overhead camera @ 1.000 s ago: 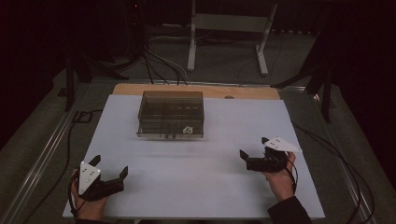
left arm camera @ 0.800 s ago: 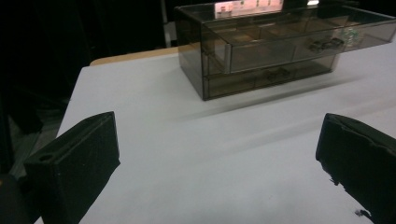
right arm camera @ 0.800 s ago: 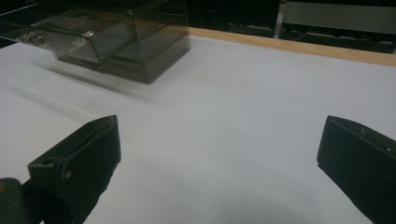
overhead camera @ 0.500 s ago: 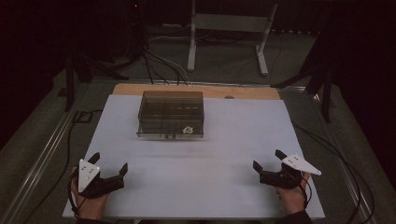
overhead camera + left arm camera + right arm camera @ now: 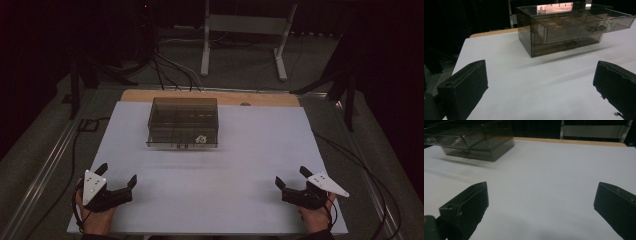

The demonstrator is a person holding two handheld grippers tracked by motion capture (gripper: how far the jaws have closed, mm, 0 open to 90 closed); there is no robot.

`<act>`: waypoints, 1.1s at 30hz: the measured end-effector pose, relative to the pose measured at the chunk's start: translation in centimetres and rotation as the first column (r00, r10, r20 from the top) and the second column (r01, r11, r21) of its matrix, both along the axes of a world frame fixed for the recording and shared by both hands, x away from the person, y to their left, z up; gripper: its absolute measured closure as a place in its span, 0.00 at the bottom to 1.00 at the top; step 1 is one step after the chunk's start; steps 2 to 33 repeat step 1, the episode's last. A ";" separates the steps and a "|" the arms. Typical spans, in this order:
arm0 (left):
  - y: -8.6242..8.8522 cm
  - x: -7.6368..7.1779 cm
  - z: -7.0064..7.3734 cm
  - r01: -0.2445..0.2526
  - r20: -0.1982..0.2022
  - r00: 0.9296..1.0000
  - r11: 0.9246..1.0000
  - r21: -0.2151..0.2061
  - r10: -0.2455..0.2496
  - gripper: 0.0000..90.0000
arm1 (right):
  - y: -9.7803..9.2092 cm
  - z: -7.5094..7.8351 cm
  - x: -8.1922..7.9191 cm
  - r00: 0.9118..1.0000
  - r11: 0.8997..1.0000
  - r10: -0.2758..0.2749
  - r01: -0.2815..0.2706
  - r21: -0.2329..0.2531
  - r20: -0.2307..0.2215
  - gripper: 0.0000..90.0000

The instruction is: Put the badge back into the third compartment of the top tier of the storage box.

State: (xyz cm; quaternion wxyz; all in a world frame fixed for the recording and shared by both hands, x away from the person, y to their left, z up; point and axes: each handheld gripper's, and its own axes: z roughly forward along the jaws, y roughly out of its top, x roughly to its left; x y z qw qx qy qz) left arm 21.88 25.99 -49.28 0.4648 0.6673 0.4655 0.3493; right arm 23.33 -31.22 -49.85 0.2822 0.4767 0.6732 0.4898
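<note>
A smoky see-through drawer box [image 5: 183,122] stands at the far middle of the white table [image 5: 250,150]. Its top drawer [image 5: 584,23] is pulled out a little, with a small pale object [image 5: 201,139] inside at the front. My left gripper [image 5: 118,176] rests at the near left corner, open and holding nothing, a hand beneath it. My right gripper [image 5: 292,177] sits at the near right corner, also open with nothing between its jaws. The left gripper view looks at the box from its left front; the right gripper view has the box [image 5: 474,140] at its upper left.
A wooden strip [image 5: 210,97] edges the table's far side. Beyond it stand a metal stand [image 5: 240,35] and floor cables [image 5: 165,65]. A cable [image 5: 365,170] trails off the table's right side. Bare white surface lies between the grippers and the box.
My right gripper has drawn back toward the near right corner and turned, its grey plate now pointing right. The left gripper has barely shifted.
</note>
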 end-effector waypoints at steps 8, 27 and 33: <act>0.0 0.0 0.0 -0.003 -0.002 1.000 1.000 -0.003 0.003 0.00 | 0.0 0.0 0.0 1.000 1.000 0.001 -0.001 -0.004 0.004 0.00; 0.0 0.0 0.0 -0.003 -0.002 1.000 1.000 -0.003 0.003 0.00 | 0.0 0.0 0.0 1.000 1.000 0.001 -0.001 -0.004 0.004 0.00; 0.0 0.0 0.0 -0.003 -0.002 1.000 1.000 -0.003 0.003 0.00 | 0.0 0.0 0.0 1.000 1.000 0.001 -0.001 -0.004 0.004 0.00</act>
